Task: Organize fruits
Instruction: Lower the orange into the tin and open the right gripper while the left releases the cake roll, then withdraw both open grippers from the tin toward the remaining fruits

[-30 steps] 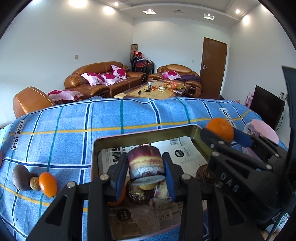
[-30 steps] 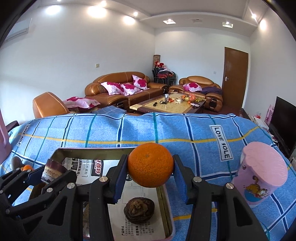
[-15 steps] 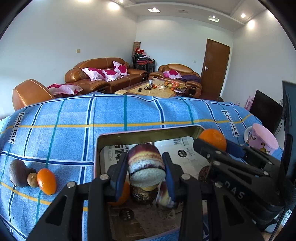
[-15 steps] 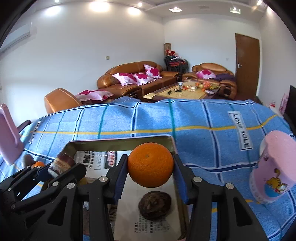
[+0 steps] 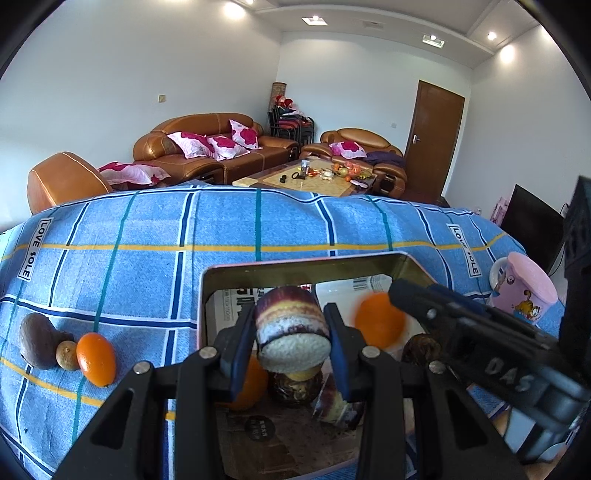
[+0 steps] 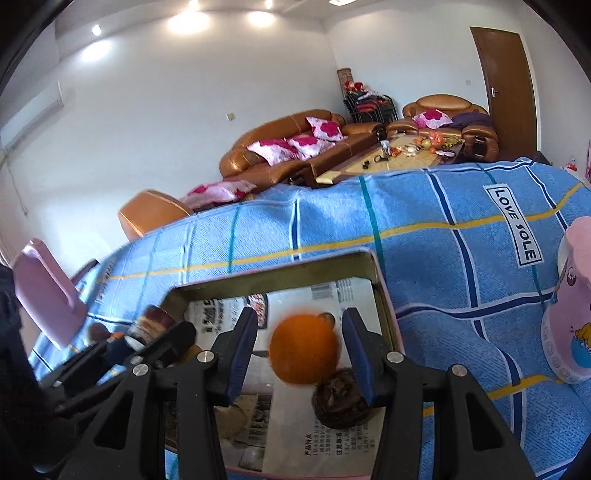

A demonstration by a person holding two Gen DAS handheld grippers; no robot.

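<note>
Left claw (image 5: 291, 338) clamped; right claw (image 6: 301, 349) spread apart.

Bright room lit by recessed ceiling spotlights (image 5: 314, 20); fisheye edges curve dark; the round orange fruit (image 6: 304, 349) is motion-blurred

I see the orange (image 6: 304, 349) motion-blurred; my left claw (image 5: 291, 341) hides fruit in the tray (image 5: 295, 263); the pink cup (image 6: 570, 332) is cropped.

A blue checked cloth (image 5: 147, 236) printed LOVE SOLE covers the table. A pink cartoon cup (image 5: 524, 291) stands on it; brown leather sofas (image 5: 207, 155) line the far wall
</note>
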